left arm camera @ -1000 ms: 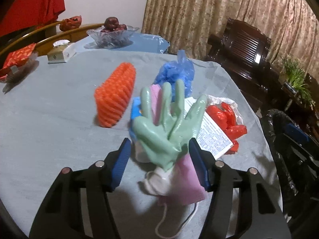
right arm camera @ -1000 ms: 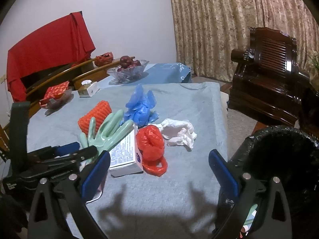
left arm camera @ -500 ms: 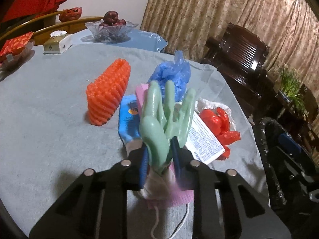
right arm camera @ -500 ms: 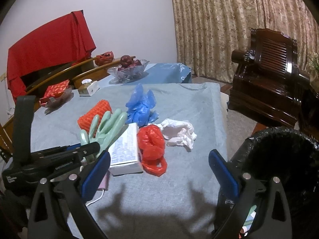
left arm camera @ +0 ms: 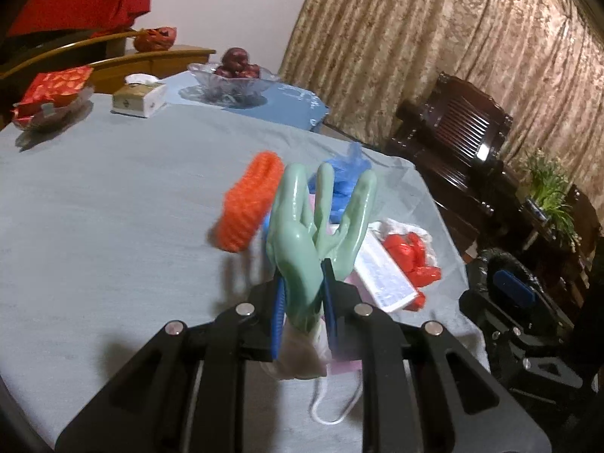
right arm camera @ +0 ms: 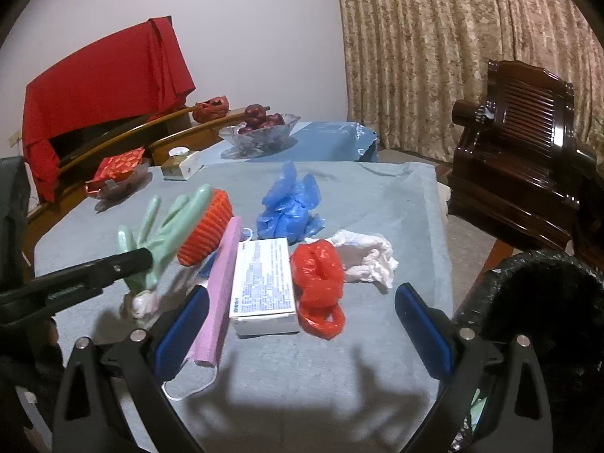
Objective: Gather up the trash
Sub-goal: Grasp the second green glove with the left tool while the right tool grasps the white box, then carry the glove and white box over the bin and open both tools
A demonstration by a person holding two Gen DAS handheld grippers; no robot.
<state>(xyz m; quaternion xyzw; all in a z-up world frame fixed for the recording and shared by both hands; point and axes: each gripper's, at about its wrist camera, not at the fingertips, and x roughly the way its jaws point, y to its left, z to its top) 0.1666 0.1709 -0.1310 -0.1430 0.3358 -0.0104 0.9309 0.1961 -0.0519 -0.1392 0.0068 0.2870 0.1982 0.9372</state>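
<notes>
My left gripper (left arm camera: 302, 304) is shut on a green rubber glove (left arm camera: 309, 222) and holds it lifted above the grey table; the glove also shows in the right wrist view (right arm camera: 162, 234). A pink face mask (right arm camera: 221, 294), a white box (right arm camera: 264, 283), a red plastic bag (right arm camera: 319, 283), a crumpled white tissue (right arm camera: 366, 256), blue plastic gloves (right arm camera: 290, 207) and an orange foam net (right arm camera: 205, 232) lie on the cloth. My right gripper (right arm camera: 302, 334) is open and empty above the table's near edge. A black-lined trash bin (right arm camera: 540, 309) stands at the right.
A glass fruit bowl (right arm camera: 260, 132), a tissue box (right arm camera: 181, 166) and a dish with a red packet (right arm camera: 117, 177) sit at the table's far side. A dark wooden chair (right arm camera: 521, 158) stands by the curtain on the right.
My left gripper closed on the green glove and lifted it off the pile, up and toward the left. My right gripper stayed open and hardly moved.
</notes>
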